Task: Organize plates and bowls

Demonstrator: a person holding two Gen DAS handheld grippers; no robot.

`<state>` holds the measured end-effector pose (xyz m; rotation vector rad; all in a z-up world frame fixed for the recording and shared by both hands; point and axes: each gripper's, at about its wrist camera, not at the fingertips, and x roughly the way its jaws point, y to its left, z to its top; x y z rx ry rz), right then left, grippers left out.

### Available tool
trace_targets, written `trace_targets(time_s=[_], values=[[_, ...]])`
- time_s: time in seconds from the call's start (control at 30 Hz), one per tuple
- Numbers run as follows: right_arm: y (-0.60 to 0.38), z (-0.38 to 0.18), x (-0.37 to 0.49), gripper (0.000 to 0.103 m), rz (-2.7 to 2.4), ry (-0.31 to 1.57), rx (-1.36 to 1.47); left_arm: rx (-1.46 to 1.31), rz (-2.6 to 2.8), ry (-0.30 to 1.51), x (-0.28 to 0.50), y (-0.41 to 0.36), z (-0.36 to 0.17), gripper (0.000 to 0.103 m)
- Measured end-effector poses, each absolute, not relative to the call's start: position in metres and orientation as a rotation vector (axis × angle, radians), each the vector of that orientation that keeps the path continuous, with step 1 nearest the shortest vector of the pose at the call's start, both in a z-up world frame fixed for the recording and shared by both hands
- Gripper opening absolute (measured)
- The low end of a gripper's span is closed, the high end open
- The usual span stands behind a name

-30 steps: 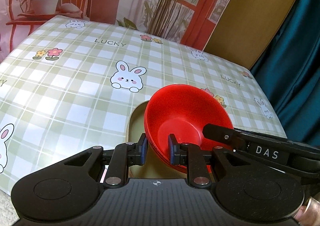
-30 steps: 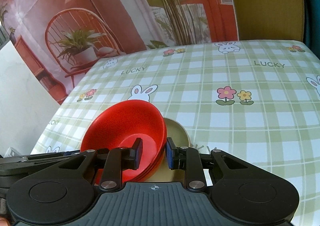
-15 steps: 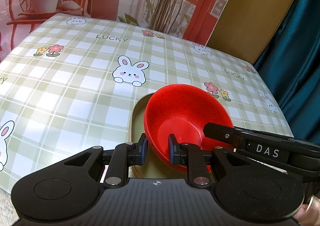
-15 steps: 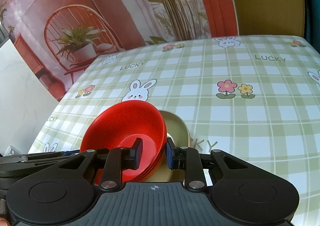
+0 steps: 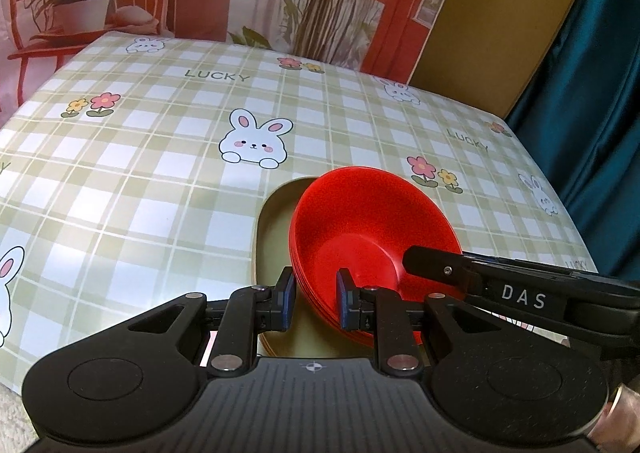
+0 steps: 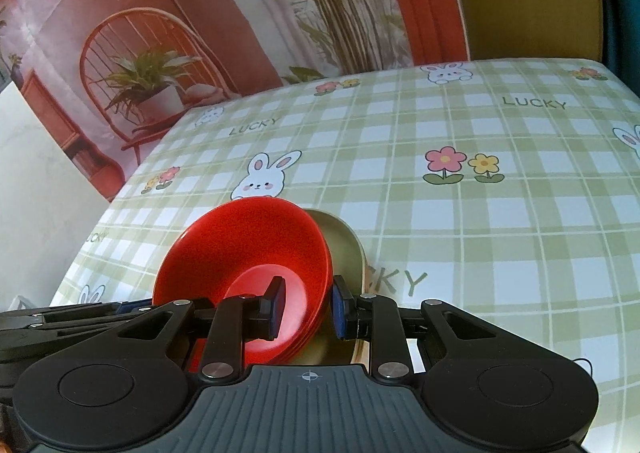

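Both grippers keep their hold on the red bowls [image 5: 372,221]: left gripper [image 5: 313,303] pinches the near rim, right gripper [image 6: 306,307] the opposite rim. The stack sits tilted over the beige plate [image 5: 276,237] on the tablecloth [image 5: 132,181]. Since 1 s ago the grips are unchanged; the view has shifted slightly.
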<state>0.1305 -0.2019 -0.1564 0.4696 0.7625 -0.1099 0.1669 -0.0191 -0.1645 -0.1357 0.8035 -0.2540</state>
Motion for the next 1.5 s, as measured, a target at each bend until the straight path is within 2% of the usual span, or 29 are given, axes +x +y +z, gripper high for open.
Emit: trace_targets(time_s=[0.67,0.8,0.87,0.93,1.03,1.07,1.13,1.2,1.37,1.5], values=[[-0.205,-0.138,0.126,0.026,-0.134,0.712,0.423,-0.069,-0.218,0.714,0.157,-0.019,-0.144,0.022],[-0.209,-0.122,0.124,0.035,-0.149,0.663,0.384,-0.060,-0.211,0.666,0.157,-0.016,-0.129,0.023],[-0.212,-0.111,0.122,0.042,-0.163,0.632,0.359,-0.056,-0.203,0.624,0.155,-0.013,-0.115,0.028],[-0.215,-0.097,0.120,0.047,-0.180,0.600,0.338,-0.049,-0.193,0.568,0.151,-0.010,-0.099,0.046],[-0.221,-0.074,0.116,0.060,-0.192,0.553,0.329,-0.030,-0.182,0.481,0.143,-0.006,-0.073,0.060],[-0.223,-0.065,0.113,0.066,-0.188,0.532,0.330,-0.027,-0.182,0.456,0.140,-0.005,-0.065,0.063],[-0.226,-0.050,0.110,0.076,-0.186,0.504,0.321,-0.029,-0.191,0.406,0.133,-0.002,-0.048,0.079],[-0.227,-0.034,0.107,0.091,-0.193,0.477,0.310,-0.031,-0.201,0.370,0.127,-0.002,-0.035,0.087],[-0.224,0.003,0.099,0.103,-0.194,0.421,0.295,0.028,-0.184,0.296,0.110,-0.007,-0.004,0.090],[-0.215,0.029,0.091,0.103,-0.207,0.390,0.254,0.090,-0.121,0.243,0.098,-0.014,0.015,0.092]])
